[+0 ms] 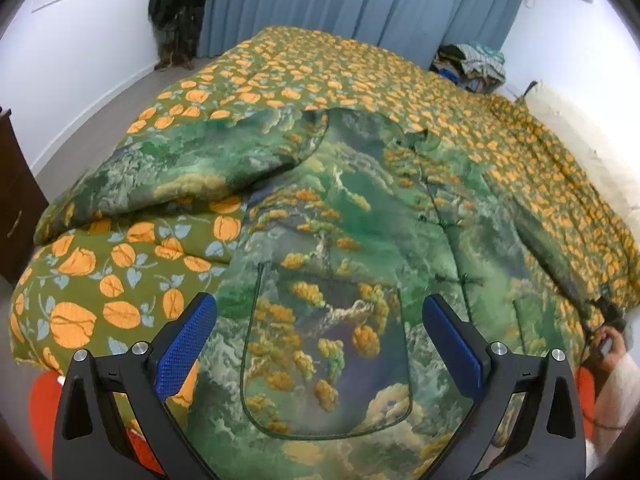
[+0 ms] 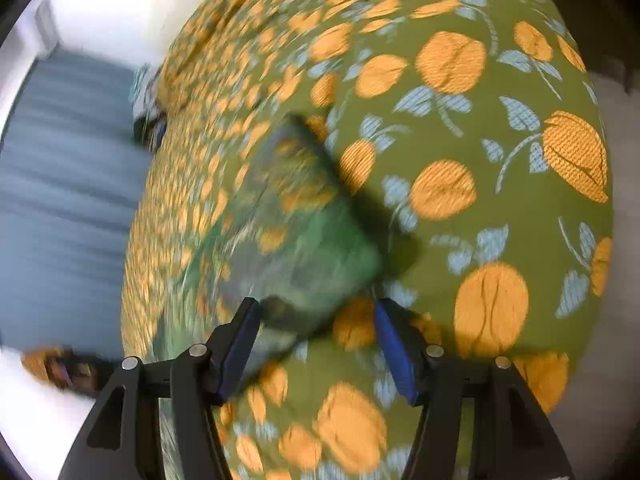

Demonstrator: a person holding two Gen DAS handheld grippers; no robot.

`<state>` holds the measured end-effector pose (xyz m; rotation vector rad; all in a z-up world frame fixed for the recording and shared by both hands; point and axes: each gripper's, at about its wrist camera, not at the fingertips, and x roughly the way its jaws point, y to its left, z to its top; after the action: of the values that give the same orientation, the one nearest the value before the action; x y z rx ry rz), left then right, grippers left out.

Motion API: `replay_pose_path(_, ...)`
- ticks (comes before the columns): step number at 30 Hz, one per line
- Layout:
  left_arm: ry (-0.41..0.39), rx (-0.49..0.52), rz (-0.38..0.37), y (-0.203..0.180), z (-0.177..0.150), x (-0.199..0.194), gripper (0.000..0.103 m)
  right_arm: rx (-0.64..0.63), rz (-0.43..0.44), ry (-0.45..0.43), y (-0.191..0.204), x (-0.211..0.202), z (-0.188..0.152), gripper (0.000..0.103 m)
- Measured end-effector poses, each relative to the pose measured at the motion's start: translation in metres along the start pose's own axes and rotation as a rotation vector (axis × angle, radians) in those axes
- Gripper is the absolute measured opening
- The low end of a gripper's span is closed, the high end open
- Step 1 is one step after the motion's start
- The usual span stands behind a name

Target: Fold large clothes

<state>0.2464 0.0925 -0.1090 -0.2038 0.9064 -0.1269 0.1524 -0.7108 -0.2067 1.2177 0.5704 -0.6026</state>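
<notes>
Garment: a large green landscape-print coat [image 1: 360, 216] is laid flat on the bed, its lower front and a stitched pocket outline [image 1: 324, 356] nearest the left wrist camera.
Garment edges: one sleeve [image 1: 192, 168] is folded across to the left; the collar end is seen farther up the bed.
Bed cover: an olive quilt with orange fruit print [image 1: 120, 272] is spread under the coat; bare quilt is left on both sides and beyond the collar.
Left gripper [image 1: 318, 344]: the blue pads [image 1: 186, 340] are spread wide above the pocket area; nothing is pinched.
Right gripper [image 2: 316, 344]: a blurred sleeve end [image 2: 304, 224] is seen reaching between the half-spread fingers; a firm pinch cannot be told through the blur.
Room beyond: blue curtains [image 1: 360, 0] are hung behind the bed, a pile of clothes [image 1: 472, 64] is set at the far right corner, and grey floor [image 1: 100, 120] is open along the left side.
</notes>
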Motion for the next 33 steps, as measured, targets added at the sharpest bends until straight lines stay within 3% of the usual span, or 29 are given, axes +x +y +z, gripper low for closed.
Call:
replay_pose_path(2, 0.014, 0.002, 0.01, -0.001, -0.003, 0.003, 0.102, 0.009, 0.022, -0.028, 0.002, 0.005, 0.001, 0.043)
replay_pose_path(3, 0.019, 0.001, 0.014, -0.001, -0.004, 0.004, 0.102, -0.01, 0.009, -0.03, 0.005, 0.006, 0.001, 0.02)
replay_pose_path(4, 0.022, 0.0, 0.016, 0.0, -0.005, 0.004, 0.102, -0.044, -0.005, -0.043, 0.012, 0.005, 0.0, 0.013)
replay_pose_path(7, 0.025, -0.005, 0.02, 0.001, -0.006, 0.005, 0.102, -0.218, -0.011, -0.104, 0.049, -0.014, -0.009, 0.009)
replay_pose_path(11, 0.024, 0.006, 0.045, -0.001, -0.007, 0.008, 0.102, -0.52, 0.078, -0.143, 0.121, -0.052, -0.041, 0.009)
replay_pose_path(14, 0.032, 0.01, 0.047, -0.002, -0.009, 0.013, 0.102, -0.817, 0.169, -0.166, 0.185, -0.092, -0.098, 0.009)
replay_pose_path(20, 0.032, 0.005, 0.025, -0.005, -0.013, 0.012, 0.102, -1.218, 0.304, -0.112, 0.258, -0.125, -0.228, 0.009)
replay_pose_path(26, 0.019, -0.016, 0.015, 0.003, -0.02, 0.003, 0.102, -1.393, 0.34, 0.04, 0.266, -0.097, -0.332, 0.009)
replay_pose_path(33, 0.028, -0.021, 0.004, 0.004, -0.027, 0.004, 0.102, -1.481, 0.267, 0.212, 0.241, -0.046, -0.404, 0.009)
